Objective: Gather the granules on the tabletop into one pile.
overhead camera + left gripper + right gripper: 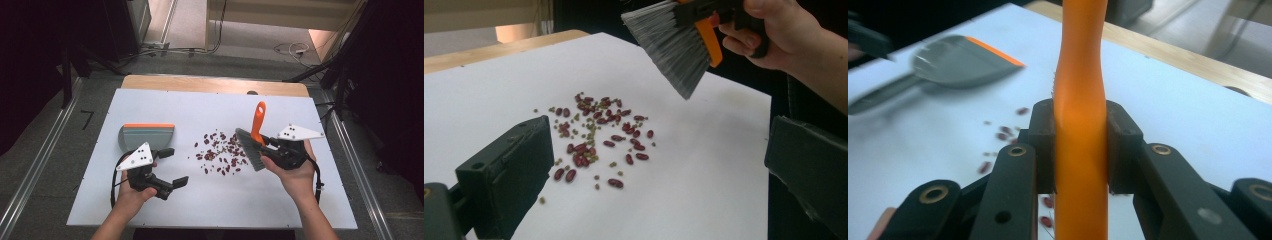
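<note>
Beans [220,152] lie scattered on the white table [280,205] between the two claws in the high view; the left gripper [174,167] stands with its jaws wide and nothing between them, pointing toward the pile, while the grey dustpan [147,137] with its orange lip sits just beyond that claw and close beside the left hand; the right gripper [267,144] is clamped on the orange handle of the brush [254,139], bristles angled down at the pile's near-right edge, handle rising away from the person.

Left gripper view: the spill of beans [596,137] lies straight ahead of the spread jaws, nearer the left one; the brush [674,42] hangs above and beyond it, clear of the table [704,170].

Right gripper view: both jaws press on the brush handle [1081,125], which runs upright between them; the dustpan [955,62] lies well off to the claw's left, its handle trailing further left, blurred; some beans [998,132] show between.

By my reading the dustpan is the left claw's to fetch, being much the nearer; the beans would then be swept leftward across the gap.
</note>
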Demonstrator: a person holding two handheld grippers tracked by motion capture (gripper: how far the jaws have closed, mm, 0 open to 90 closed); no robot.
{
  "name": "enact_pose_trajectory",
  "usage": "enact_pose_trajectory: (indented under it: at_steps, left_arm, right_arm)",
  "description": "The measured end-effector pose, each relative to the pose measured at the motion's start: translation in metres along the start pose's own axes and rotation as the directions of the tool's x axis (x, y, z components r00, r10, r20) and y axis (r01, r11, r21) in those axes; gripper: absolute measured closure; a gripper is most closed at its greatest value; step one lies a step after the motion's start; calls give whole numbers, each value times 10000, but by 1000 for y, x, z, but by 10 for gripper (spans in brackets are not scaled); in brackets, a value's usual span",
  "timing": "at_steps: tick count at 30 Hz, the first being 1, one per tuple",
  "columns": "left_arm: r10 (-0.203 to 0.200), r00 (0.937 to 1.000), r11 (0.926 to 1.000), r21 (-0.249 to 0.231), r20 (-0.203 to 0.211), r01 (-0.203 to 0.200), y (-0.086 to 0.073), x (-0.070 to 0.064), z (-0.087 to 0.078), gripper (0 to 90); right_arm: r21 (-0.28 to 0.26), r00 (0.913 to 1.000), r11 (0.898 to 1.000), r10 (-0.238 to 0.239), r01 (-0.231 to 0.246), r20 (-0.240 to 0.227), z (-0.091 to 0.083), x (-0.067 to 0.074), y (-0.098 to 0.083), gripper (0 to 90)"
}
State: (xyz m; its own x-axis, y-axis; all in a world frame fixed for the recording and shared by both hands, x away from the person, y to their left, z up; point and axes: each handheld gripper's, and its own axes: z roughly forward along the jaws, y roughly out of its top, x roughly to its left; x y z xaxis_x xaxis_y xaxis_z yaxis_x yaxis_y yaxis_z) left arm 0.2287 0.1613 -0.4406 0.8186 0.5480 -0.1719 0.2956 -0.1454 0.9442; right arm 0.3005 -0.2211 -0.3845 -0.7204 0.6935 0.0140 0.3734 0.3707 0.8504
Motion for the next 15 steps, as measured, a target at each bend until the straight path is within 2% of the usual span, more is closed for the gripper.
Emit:
enact_pose_trajectory:
  at_steps: [2, 3, 6, 7, 11, 12, 13, 14, 15]
  left_arm:
    - [57, 10000, 10000, -14, -82, -57, -2, 2, -6, 2]
    - [14, 9999, 10000, -70, -169, -15, -3, 3, -9, 2]
    - [-152, 9992, 9996, -238, -362, 144, -7, 6, -17, 2]
    - [-174, 9990, 9995, -263, -422, 163, -8, 7, -18, 2]
    - [-190, 9985, 9997, -150, -512, 183, -13, 8, -22, 2]
    - [-216, 9985, 9997, -119, -497, 211, -15, 8, -22, 2]
    - [-260, 9984, 9996, -104, -510, 255, -16, 8, -23, 2]
    - [-269, 9982, 9996, -101, -545, 264, -18, 9, -24, 2]
    - [-332, 9978, 9994, -143, -578, 324, -19, 9, -25, 2]
  right_arm:
    - [155, 9998, 9999, -51, 49, 169, 3, -3, 2, 689]
    - [486, 9988, 9987, -197, 174, 459, 9, -9, 7, 688]
    - [1024, 9935, 9934, -610, 511, 962, 20, -15, 14, 689]
    - [1024, 9935, 9934, -610, 511, 962, 20, -15, 14, 689]
    - [1919, 9819, 9788, -1037, 724, 1587, 39, -26, 25, 689]
    - [1919, 9819, 9788, -1037, 724, 1587, 39, -26, 25, 689]
    - [2330, 9791, 9701, -1096, 679, 1711, 48, -31, 27, 688]
    - [2330, 9791, 9701, -1096, 679, 1711, 48, -31, 27, 688]
    - [2526, 9753, 9647, -1230, 742, 1834, 52, -33, 28, 688]
